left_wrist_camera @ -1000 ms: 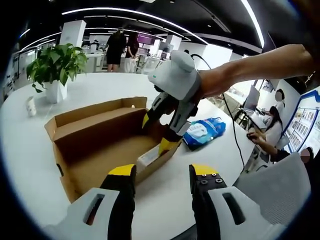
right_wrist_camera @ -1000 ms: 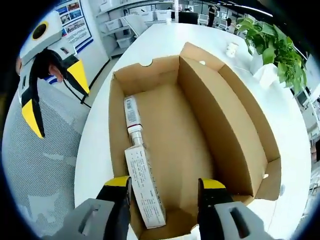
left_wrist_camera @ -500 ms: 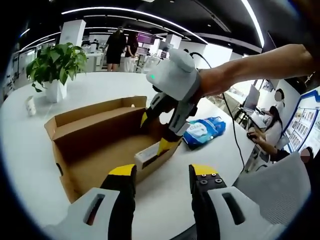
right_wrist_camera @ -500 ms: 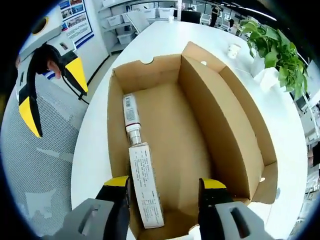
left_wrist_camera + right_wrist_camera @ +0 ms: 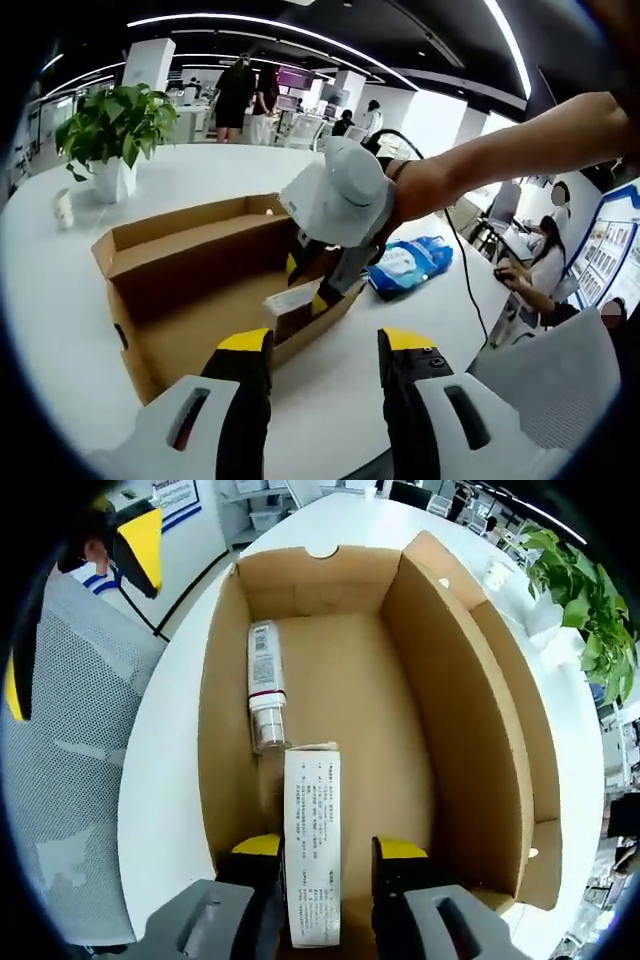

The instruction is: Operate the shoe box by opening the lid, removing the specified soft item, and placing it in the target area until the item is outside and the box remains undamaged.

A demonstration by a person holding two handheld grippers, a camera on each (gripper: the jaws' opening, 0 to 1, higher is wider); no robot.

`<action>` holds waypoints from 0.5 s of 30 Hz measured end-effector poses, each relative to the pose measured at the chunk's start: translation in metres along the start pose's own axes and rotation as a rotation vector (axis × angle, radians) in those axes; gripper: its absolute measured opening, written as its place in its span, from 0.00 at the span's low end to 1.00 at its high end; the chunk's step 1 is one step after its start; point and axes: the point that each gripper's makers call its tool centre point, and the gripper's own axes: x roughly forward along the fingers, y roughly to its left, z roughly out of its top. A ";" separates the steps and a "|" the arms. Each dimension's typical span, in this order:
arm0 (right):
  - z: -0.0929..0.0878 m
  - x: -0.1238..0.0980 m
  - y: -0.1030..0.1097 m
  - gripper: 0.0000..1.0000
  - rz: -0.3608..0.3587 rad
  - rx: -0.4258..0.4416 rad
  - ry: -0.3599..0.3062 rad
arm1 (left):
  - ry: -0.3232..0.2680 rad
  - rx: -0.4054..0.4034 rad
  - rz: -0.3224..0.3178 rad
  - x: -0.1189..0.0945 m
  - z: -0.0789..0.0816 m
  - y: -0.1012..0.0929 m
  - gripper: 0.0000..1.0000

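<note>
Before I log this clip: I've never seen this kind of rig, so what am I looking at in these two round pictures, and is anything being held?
There is no robot here. A person holds a hand-held two-jaw gripper in each hand, and each carries a fisheye camera looking out along its own yellow-tipped jaws.

The left gripper view looks across a white table. The left gripper hangs open over it, holding nothing. Beyond it, the person's arm reaches the right gripper into an open cardboard box. A blue packet lies beside the box, and a potted plant stands farther off.

The right gripper view looks straight down into the box. The jaws have closed on a white printed carton. A small tube lies just past it against the box wall. The box looks undamaged.
</note>
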 end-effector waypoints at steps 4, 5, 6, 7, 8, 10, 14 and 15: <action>-0.002 0.003 0.000 0.26 0.002 0.016 0.009 | -0.001 -0.006 0.000 0.000 0.000 0.001 0.43; -0.003 0.002 -0.002 0.28 -0.003 0.027 0.011 | -0.002 -0.007 0.000 0.000 0.000 0.001 0.43; -0.003 0.002 -0.003 0.28 -0.005 0.039 0.008 | -0.002 -0.008 0.001 0.000 0.000 0.001 0.43; -0.003 0.002 -0.002 0.26 0.004 0.050 0.003 | -0.002 -0.009 0.000 0.001 0.000 0.001 0.42; -0.003 0.002 0.002 0.21 0.024 0.061 -0.001 | -0.002 -0.009 -0.001 0.001 0.000 0.002 0.43; -0.003 0.002 0.005 0.18 0.028 0.060 -0.005 | -0.001 -0.007 -0.001 0.002 0.000 0.002 0.42; -0.001 0.001 0.007 0.17 0.033 0.079 -0.014 | 0.001 -0.009 0.000 0.003 -0.001 0.005 0.42; -0.001 0.001 0.007 0.17 0.031 0.080 -0.015 | 0.001 -0.009 0.000 0.003 -0.001 0.004 0.42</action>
